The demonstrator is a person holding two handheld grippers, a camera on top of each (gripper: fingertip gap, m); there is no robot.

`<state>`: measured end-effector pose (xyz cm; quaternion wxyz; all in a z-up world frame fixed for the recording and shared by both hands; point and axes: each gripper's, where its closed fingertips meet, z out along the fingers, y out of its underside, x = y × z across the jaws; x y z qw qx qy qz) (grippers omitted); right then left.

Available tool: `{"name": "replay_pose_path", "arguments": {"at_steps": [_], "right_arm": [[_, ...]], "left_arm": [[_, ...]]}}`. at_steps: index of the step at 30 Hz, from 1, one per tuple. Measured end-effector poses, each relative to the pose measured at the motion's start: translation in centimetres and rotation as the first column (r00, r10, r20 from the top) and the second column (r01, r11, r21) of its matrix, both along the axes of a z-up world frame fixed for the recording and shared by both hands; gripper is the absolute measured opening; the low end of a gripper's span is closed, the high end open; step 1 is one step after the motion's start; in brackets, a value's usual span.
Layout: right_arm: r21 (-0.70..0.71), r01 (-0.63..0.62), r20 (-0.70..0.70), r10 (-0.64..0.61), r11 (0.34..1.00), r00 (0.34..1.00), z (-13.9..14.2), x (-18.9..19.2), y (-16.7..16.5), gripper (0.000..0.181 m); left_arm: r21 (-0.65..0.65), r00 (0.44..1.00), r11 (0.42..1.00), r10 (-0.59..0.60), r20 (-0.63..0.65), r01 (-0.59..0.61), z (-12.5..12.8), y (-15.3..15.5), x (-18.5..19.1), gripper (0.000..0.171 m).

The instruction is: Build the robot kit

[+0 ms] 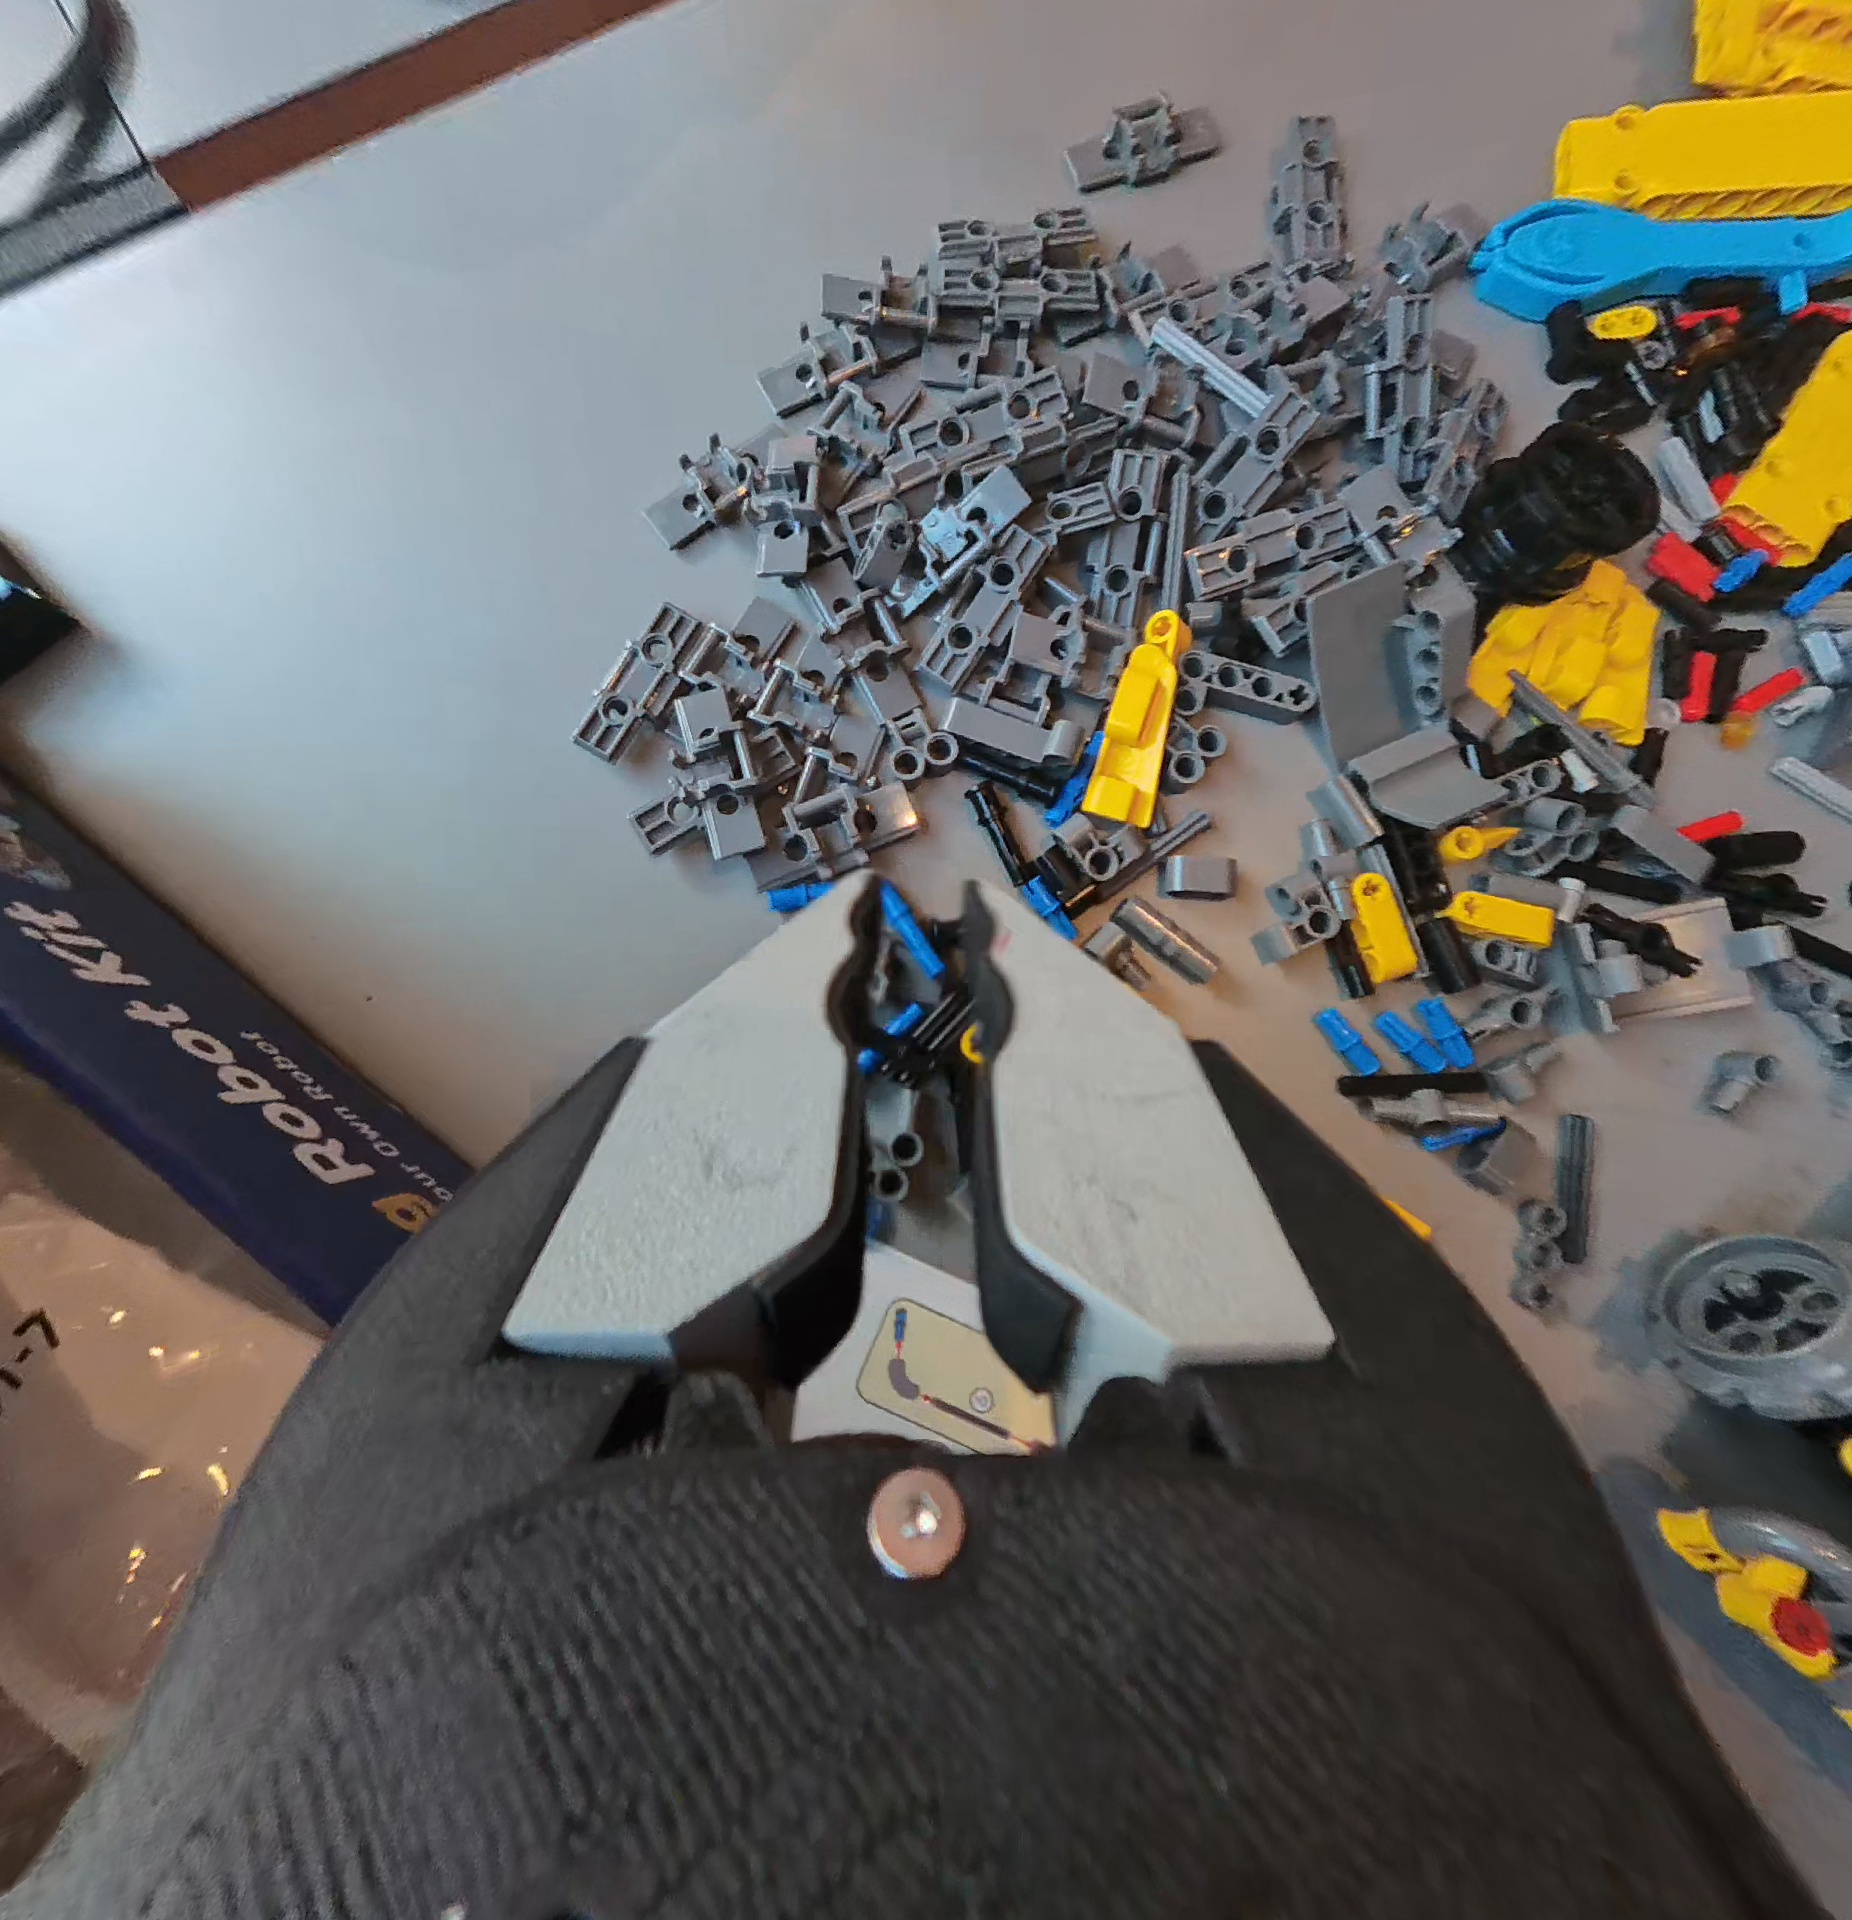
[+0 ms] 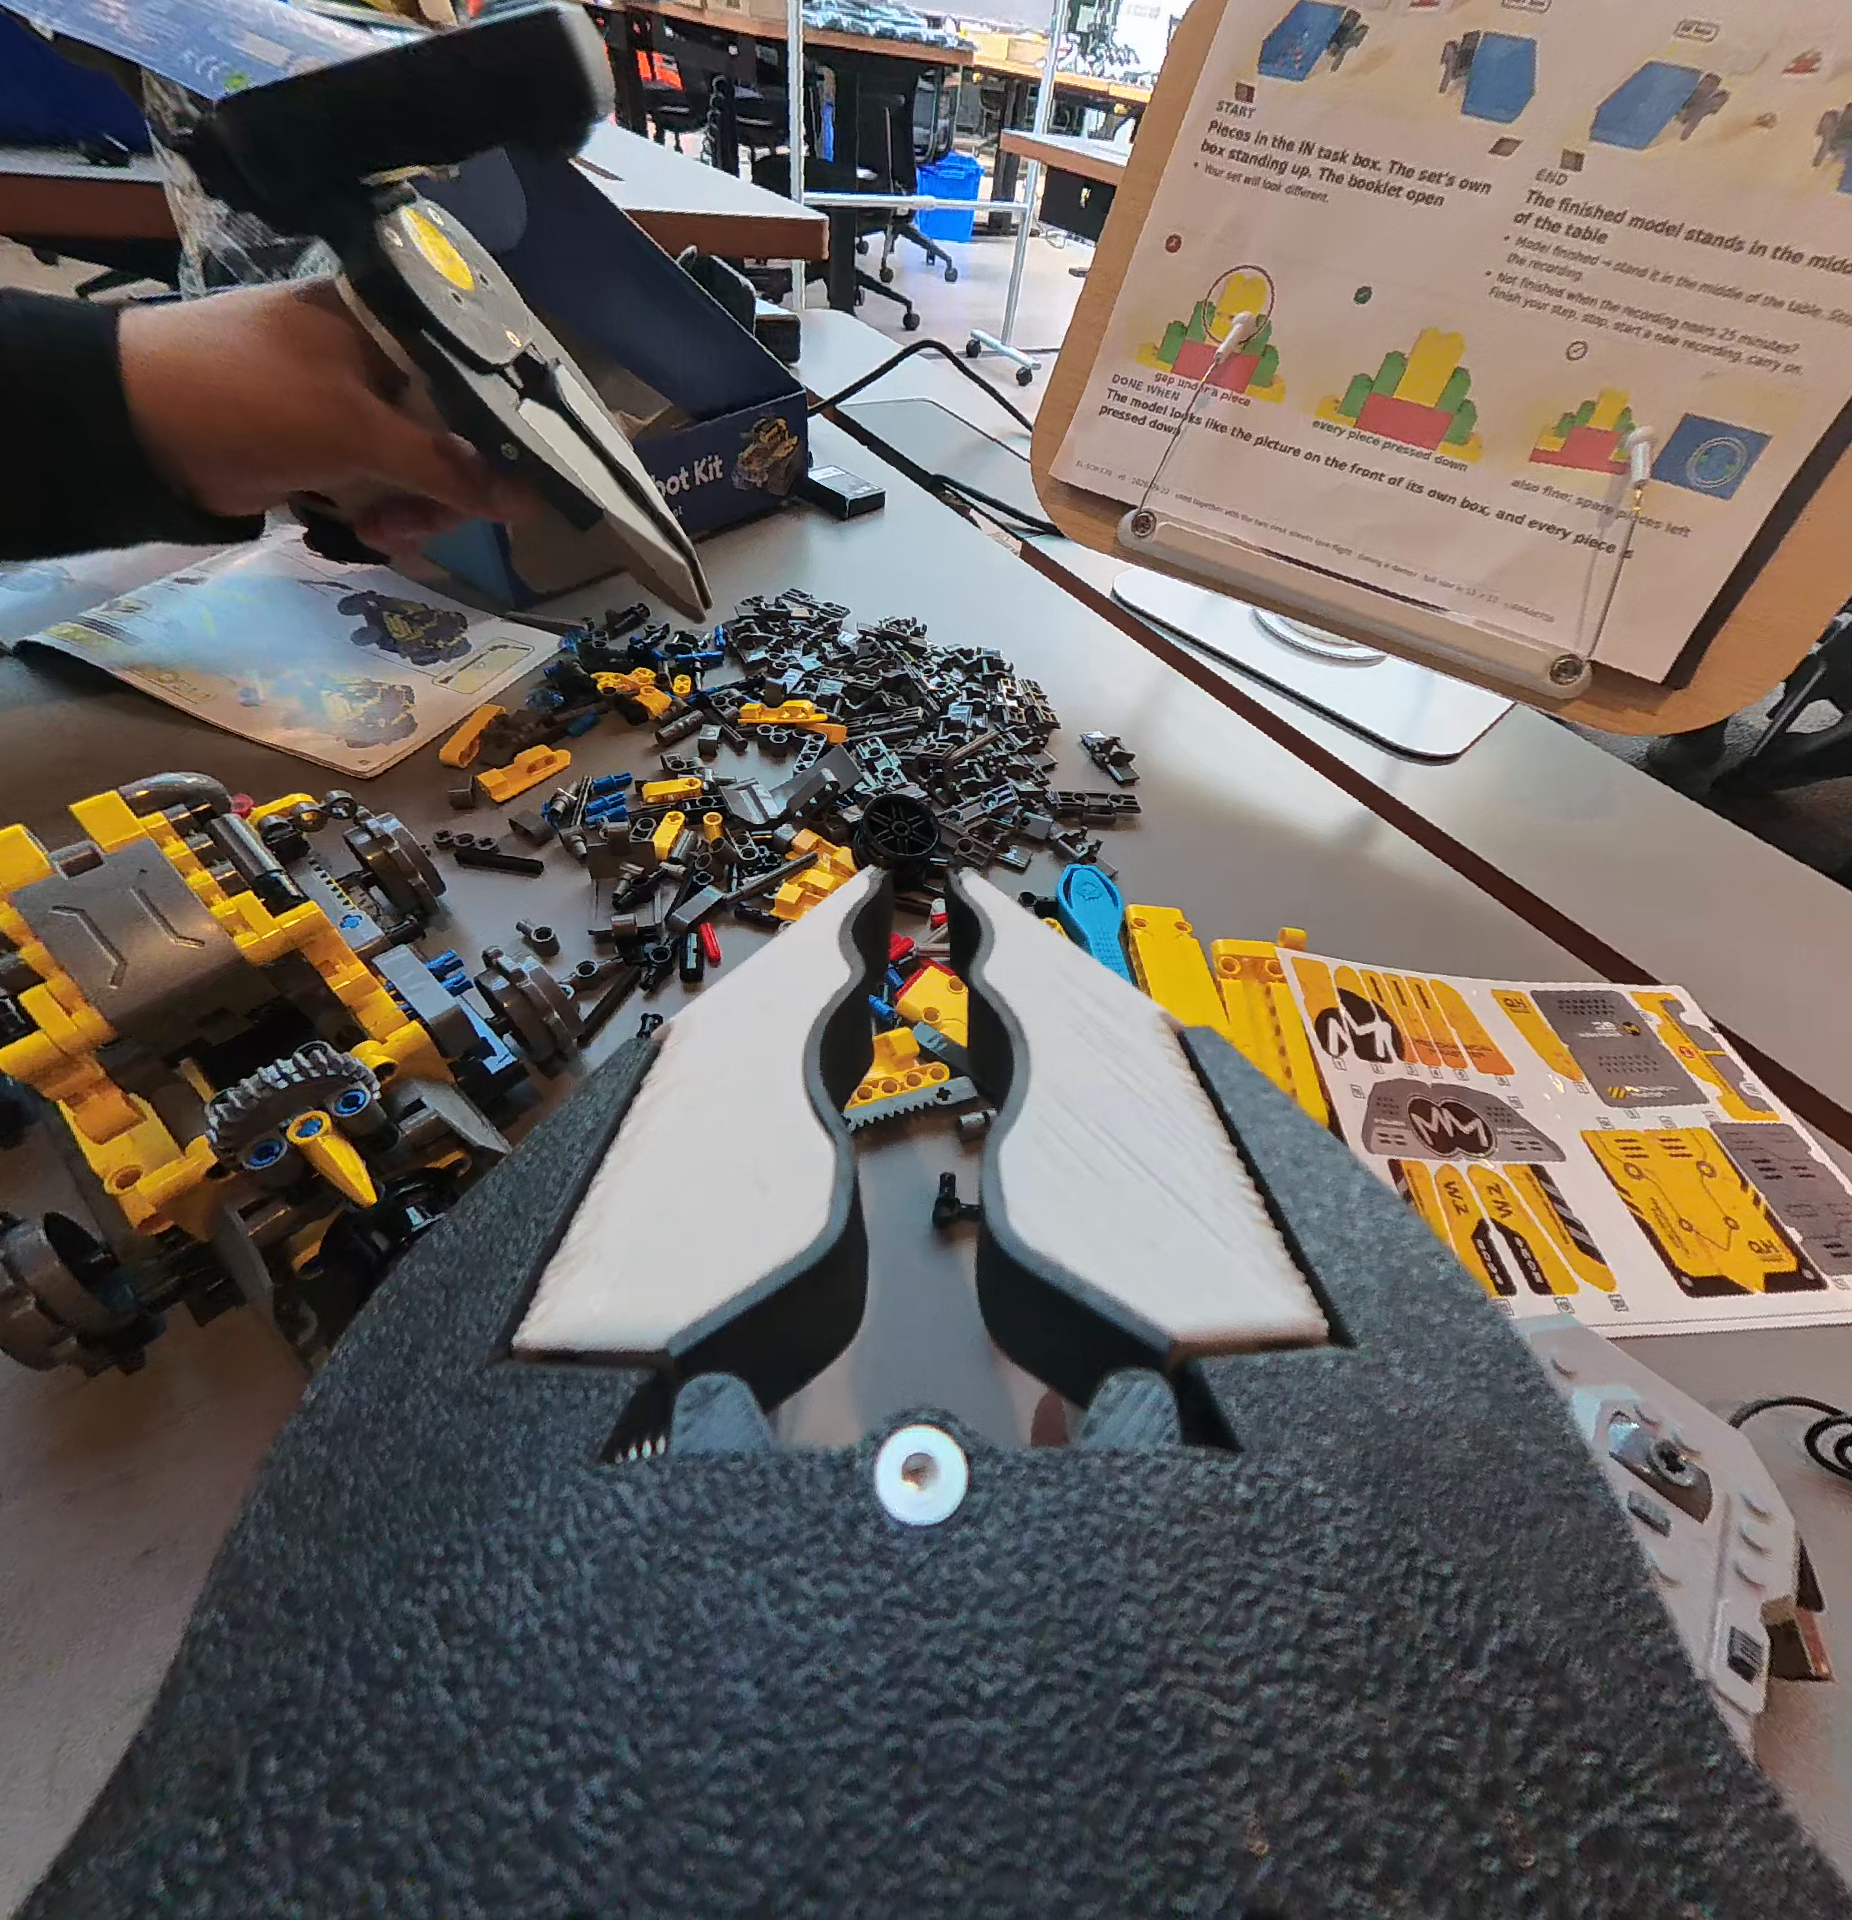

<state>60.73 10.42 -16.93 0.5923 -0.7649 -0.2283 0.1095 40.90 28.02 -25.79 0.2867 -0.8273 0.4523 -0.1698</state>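
Pieces (image 1: 906, 1049) between left tool (image 1: 927, 904) tips, contact unclear

Loose bricks (image 2: 849, 748) on table (image 2: 1265, 831), between model (image 2: 205, 987) and sticker sheet (image 2: 1587, 1132).

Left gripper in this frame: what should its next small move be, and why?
Probably lower the left gripper straight down onto the blue pin seen between its fingers. Its jaws stand slightly apart with nothing gripped, and the right wrist view shows it hanging above the edge of the pile, not touching it. The right gripper is open and empty too.
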Motion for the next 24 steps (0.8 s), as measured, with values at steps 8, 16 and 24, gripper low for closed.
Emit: {"name": "replay_pose_path", "arguments": {"at_steps": [8,16,24], "right_arm": [[0.002,-0.003,0.004,0.003,1.000,1.000,0.1,-0.1,-0.1,0.010],[0.012,-0.003,0.003,0.003,1.000,1.000,0.4,-0.1,-0.3,0.010],[0.010,-0.009,0.003,0.009,1.000,1.000,0.4,-0.3,-0.3,0.010]], "left_arm": [[-0.040,0.993,0.999,0.031,-0.113,-0.035,-2.0,0.4,-0.6,0.011],[-0.059,0.987,0.998,0.005,-0.162,-0.015,-2.7,0.4,-0.3,0.004],[-0.040,0.984,0.999,-0.023,-0.177,0.016,-2.4,0.2,-0.3,0.003]]}}
